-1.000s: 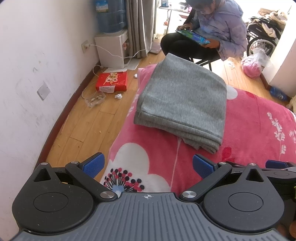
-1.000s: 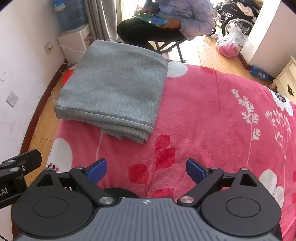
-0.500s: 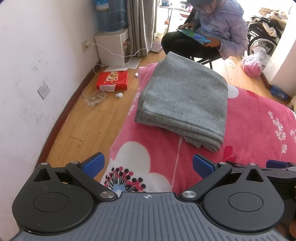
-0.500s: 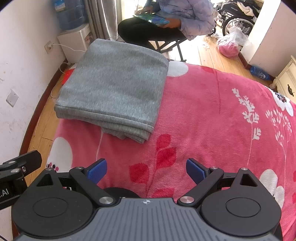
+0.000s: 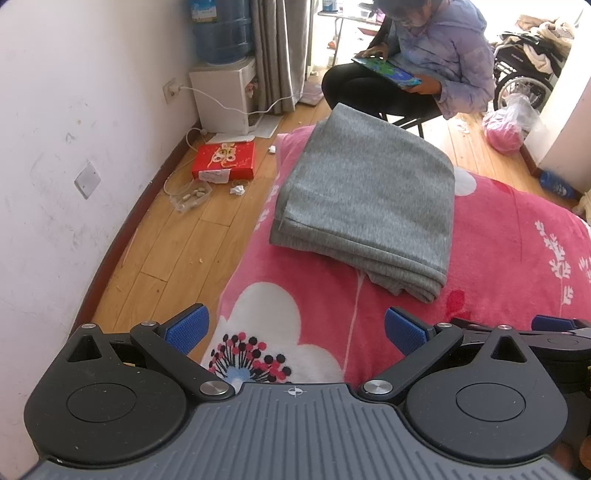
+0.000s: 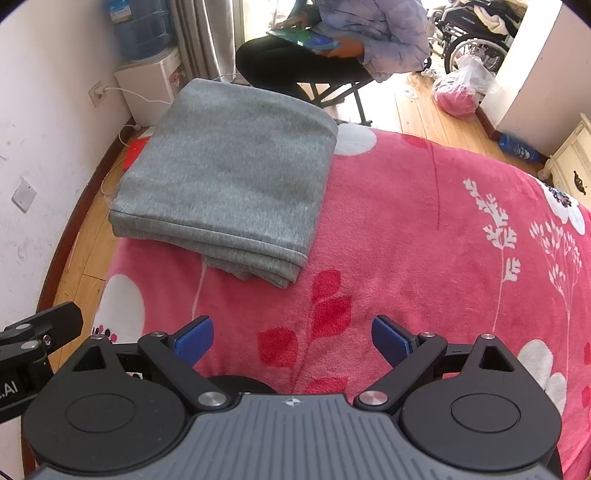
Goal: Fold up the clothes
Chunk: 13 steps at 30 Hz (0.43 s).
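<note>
Nothing has shifted: both tongs, left (image 5: 295, 330) and right (image 6: 291, 341), gape empty before the folded grey garment (image 6: 229, 173).

Setting: lived-in bedroom of a home.

Bed (image 6: 424, 229) with pink floral fleece cover, a folded grey garment (image 6: 229, 173) lying on its corner. Wood plank floor (image 5: 177, 243); scuffed white wall (image 5: 74, 110) with a socket (image 5: 170, 91) and plugged-in cable. Water dispenser (image 5: 221, 99) carrying a blue bottle, beside a grey curtain (image 5: 280, 55). Red gift box (image 5: 224, 161) and small litter on the floor. A person (image 5: 424, 62) sits on a chair with a tablet. Wheelchair (image 6: 476, 33) piled with clothes, pink plastic bag (image 6: 458, 96), cream cabinet (image 6: 572, 162) at right.
</note>
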Tool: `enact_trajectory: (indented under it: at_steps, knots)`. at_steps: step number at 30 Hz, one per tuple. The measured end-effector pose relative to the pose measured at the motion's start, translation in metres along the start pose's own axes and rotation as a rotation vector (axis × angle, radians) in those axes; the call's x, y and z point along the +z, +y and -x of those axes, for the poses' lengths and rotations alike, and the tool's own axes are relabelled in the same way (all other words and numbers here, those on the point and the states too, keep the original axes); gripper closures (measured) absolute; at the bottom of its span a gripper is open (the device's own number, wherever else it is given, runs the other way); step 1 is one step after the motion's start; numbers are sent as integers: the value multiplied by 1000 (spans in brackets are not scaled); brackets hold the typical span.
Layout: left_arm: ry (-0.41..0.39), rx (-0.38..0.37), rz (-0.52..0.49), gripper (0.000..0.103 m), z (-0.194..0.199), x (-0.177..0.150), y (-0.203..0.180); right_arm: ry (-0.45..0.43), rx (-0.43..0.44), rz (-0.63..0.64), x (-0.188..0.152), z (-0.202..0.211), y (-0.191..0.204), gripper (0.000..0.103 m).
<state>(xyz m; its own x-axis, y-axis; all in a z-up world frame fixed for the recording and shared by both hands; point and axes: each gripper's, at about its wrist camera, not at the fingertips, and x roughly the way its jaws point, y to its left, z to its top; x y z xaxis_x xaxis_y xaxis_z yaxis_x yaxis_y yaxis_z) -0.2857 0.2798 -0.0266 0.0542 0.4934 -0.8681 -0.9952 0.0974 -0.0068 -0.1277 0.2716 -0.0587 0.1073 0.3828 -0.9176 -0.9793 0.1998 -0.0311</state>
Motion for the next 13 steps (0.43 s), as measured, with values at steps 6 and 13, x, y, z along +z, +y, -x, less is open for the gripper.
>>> enact_trajectory:
  at_steps: [6,13]
  knots:
    - [-5,2,1,1,2,2,0,-6,-1,-2,1,1,0,8]
    - [-7,4,-1,1,3,1,-1,-8,-3,-10,0,3,-3,8]
